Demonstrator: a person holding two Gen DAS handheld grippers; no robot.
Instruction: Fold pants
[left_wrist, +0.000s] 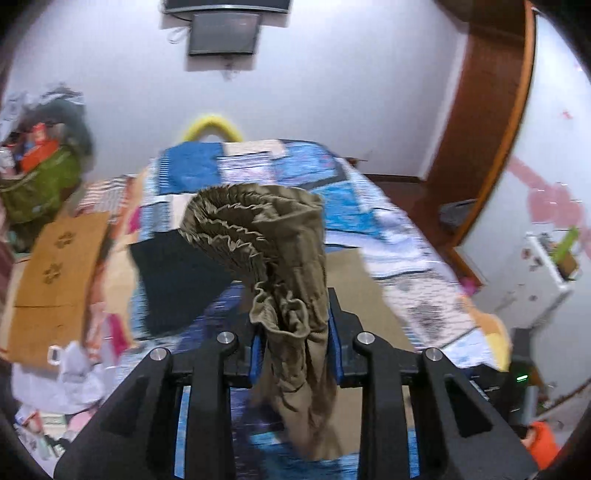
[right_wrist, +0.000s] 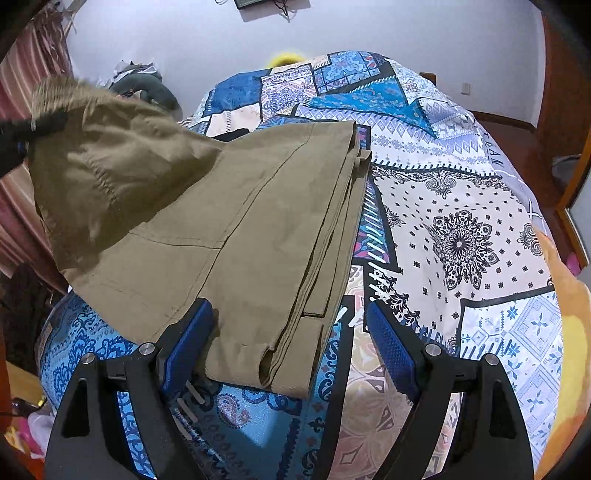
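Left gripper (left_wrist: 295, 332) jaws clamped on gathered elastic waistband of olive-khaki cotton pants (right_wrist: 229, 206), lifted upper left; right gripper (right_wrist: 286, 332) jaws wide apart, lower centre, straddling folded leg end on patchwork blue-white bedspread (right_wrist: 461, 192); long axis runs upper-left to lower-centre.

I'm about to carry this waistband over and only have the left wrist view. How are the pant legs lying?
Observer: The pants legs lie flat on the bedspread, one stacked on the other.
Operator: Is the right gripper holding them?
Observer: No, the right gripper is open over the hem end, not pinching it.
Operator: Is the waist end off the bed?
Observer: Yes, the left gripper holds it raised, and the fabric slopes down to the legs.
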